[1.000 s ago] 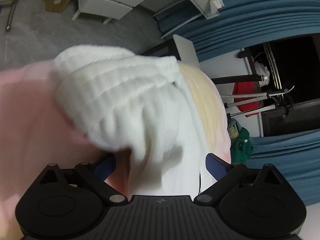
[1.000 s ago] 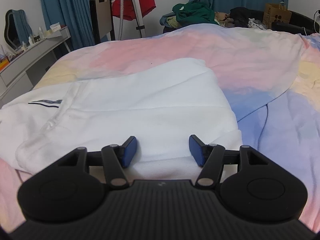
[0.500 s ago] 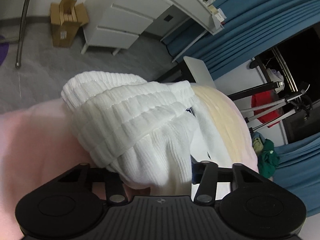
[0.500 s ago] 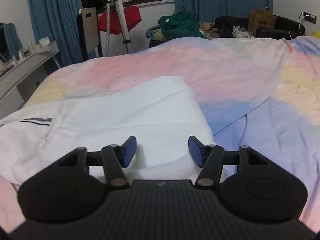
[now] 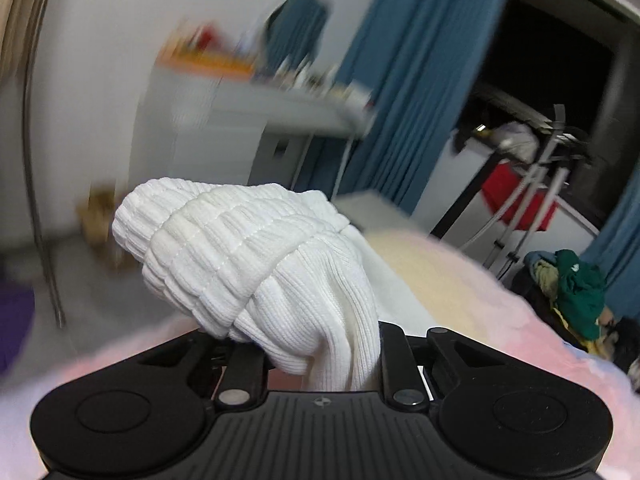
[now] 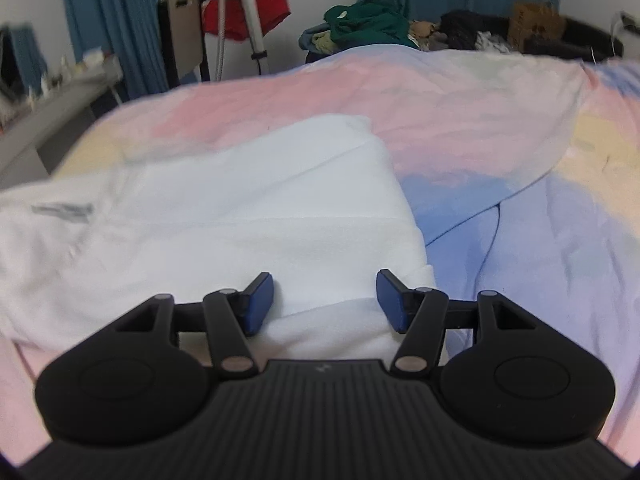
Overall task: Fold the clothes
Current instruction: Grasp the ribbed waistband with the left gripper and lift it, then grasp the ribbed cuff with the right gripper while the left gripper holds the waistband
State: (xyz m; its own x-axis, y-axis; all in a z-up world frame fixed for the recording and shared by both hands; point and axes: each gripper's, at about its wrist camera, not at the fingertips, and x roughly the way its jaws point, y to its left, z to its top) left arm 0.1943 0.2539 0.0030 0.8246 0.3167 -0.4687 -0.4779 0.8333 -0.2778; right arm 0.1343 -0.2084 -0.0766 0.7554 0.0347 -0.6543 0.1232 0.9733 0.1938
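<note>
From my left wrist camera I see one left gripper (image 5: pixel 324 354) squeezed on one bunch of ribbed white garment (image 5: pixel 256 264), lifted above the bed (image 5: pixel 460 280). The room behind is blurry, maybe one desk.

From my right wrist camera, one right gripper (image 6: pixel 325 302) has two blue pads (image 6: pixel 259 302) spread wide, holding nothing, over the white garment (image 6: pixel 256 208) lying flat on the bed (image 6: pixel 460 120).

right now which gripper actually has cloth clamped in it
The left gripper: its jaws are shut on the ribbed white cuff. The right gripper is open above the white garment.
</note>
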